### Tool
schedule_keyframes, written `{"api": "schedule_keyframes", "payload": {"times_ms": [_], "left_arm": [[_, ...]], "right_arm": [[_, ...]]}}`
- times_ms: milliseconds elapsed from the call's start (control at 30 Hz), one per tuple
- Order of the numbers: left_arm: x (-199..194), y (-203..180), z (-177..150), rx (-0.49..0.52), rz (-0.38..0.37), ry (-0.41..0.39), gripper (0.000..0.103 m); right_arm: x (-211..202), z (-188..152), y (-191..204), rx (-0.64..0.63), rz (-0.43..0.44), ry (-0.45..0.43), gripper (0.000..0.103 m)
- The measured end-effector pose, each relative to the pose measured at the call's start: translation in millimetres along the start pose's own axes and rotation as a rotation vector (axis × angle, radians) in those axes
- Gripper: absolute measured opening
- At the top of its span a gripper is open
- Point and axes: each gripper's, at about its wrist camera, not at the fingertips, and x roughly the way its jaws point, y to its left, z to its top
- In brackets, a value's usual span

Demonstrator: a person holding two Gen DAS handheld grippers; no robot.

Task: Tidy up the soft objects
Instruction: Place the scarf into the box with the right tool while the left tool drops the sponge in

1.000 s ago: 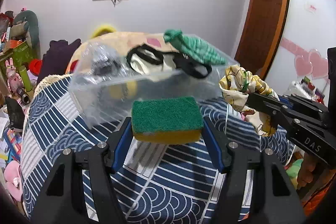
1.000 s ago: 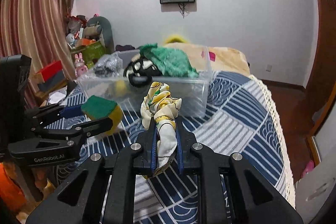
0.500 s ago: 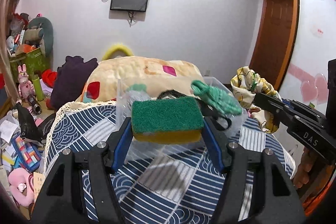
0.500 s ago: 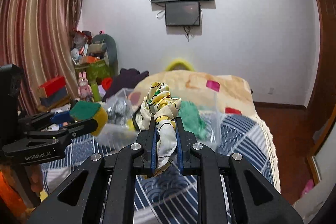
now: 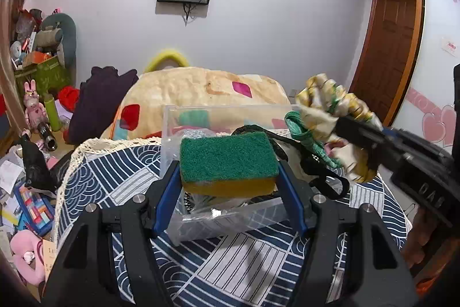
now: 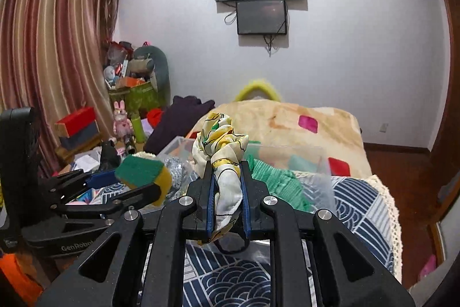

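Observation:
My left gripper (image 5: 228,177) is shut on a green and yellow sponge (image 5: 227,160) and holds it over the near edge of a clear plastic bin (image 5: 230,111) on the bed. My right gripper (image 6: 227,186) is shut on a yellow floral scarf (image 6: 221,146) and holds it above the same bin (image 6: 322,160). The scarf also shows at the right of the left wrist view (image 5: 330,108). The sponge shows at the left of the right wrist view (image 6: 143,171). A green knit cloth (image 6: 276,180), a black strap (image 5: 316,171) and a silver item (image 6: 175,166) lie in the bin.
The bin stands on a blue and white patterned cover (image 5: 230,263). A cream blanket with coloured patches (image 5: 201,88) lies behind it. Clutter of toys and boxes (image 5: 28,134) fills the floor at the left. A wooden door (image 5: 385,48) is at the right.
Both grippers have risen and moved forward over the bin, each still holding its item. The bin now sits lower and closer in both views.

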Motion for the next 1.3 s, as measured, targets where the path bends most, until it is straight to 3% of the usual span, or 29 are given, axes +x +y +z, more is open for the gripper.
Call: {"api": "schedule_keyframes", "payload": {"times_ms": [333, 433, 533, 600, 767, 1000, 1300], "left_arm": [[20.3, -3.1, -4.5, 0.026, 0.012, 0.029, 0.065], [24.2, -3.5, -6.4, 0.028, 0.015, 0.052, 0.072], [24.2, -1.7, -9.9, 0.022, 0.0, 0.065, 0.075], [20.2, -2.2, -11.7, 0.029, 0.005, 0.059, 0.077], [7.7, -0.9, -16.1, 0.033, 0.009, 0.044, 0.079], [-28.0, 2.1, -11.0, 0.016, -0.007, -0.029, 0.079], [-93.3, -16.6, -8.6, 0.074, 0.002, -0.184, 0.079]], "right_arm": [[36.5, -17.4, -1.8, 0.003, 0.016, 0.117, 0.014], [37.7, -20.8, -2.9, 0.004, 0.018, 0.133, 0.014], [35.7, -19.8, -3.4, 0.003, 0.013, 0.139, 0.02], [33.3, -19.8, -3.8, 0.003, 0.009, 0.14, 0.029], [22.1, -21.5, -8.4, 0.003, 0.003, 0.123, 0.042], [-4.9, -16.2, -8.8, -0.018, -0.013, 0.067, 0.043], [-59.5, -2.5, -3.5, -0.026, -0.006, -0.069, 0.043]]}}
